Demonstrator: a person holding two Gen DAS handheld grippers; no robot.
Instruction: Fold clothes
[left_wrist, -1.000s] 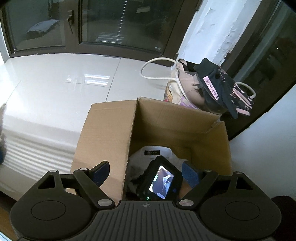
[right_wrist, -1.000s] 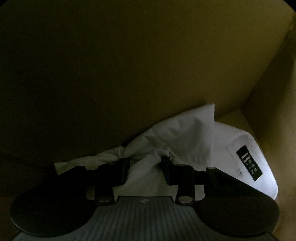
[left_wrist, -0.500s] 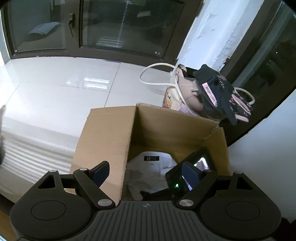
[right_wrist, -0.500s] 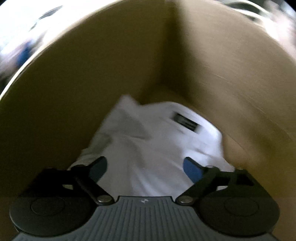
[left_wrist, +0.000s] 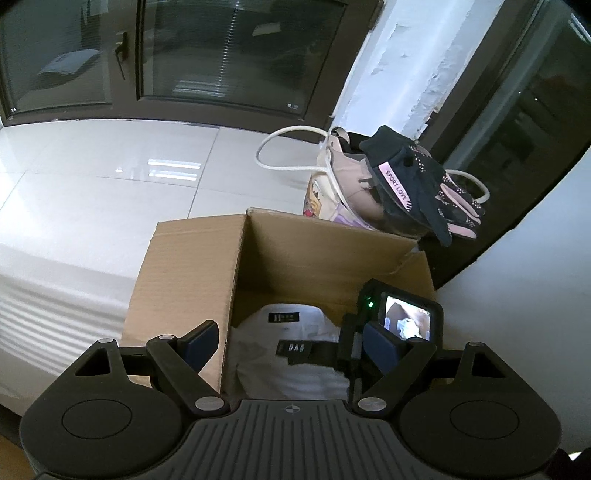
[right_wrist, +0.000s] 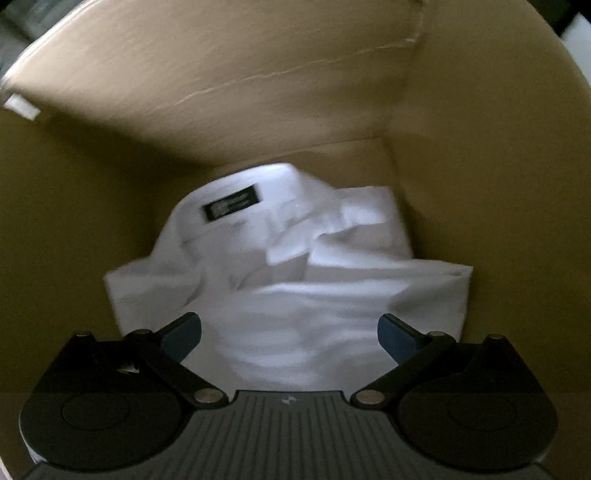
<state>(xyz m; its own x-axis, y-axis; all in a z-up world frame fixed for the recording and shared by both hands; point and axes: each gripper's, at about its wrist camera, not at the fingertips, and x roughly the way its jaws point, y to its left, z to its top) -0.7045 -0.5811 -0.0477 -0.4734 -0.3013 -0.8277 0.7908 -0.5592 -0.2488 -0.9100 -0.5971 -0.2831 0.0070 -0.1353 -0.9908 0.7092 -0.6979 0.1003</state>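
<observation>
One white shirt (right_wrist: 280, 280) is lying bunched in the box (right_wrist: 258, 92), collar label up — rumpled, not squarely folded. Right gripper (right_wrist: 290, 330) is hovering just above it, fingers spread, holding nothing; left gripper (left_wrist: 284, 341) is waiting outside, equally released. Stored after folding or awaiting it — either fits.

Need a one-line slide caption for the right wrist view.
Open right gripper hovering above a crumpled white shirt lying in a cardboard box.
</observation>
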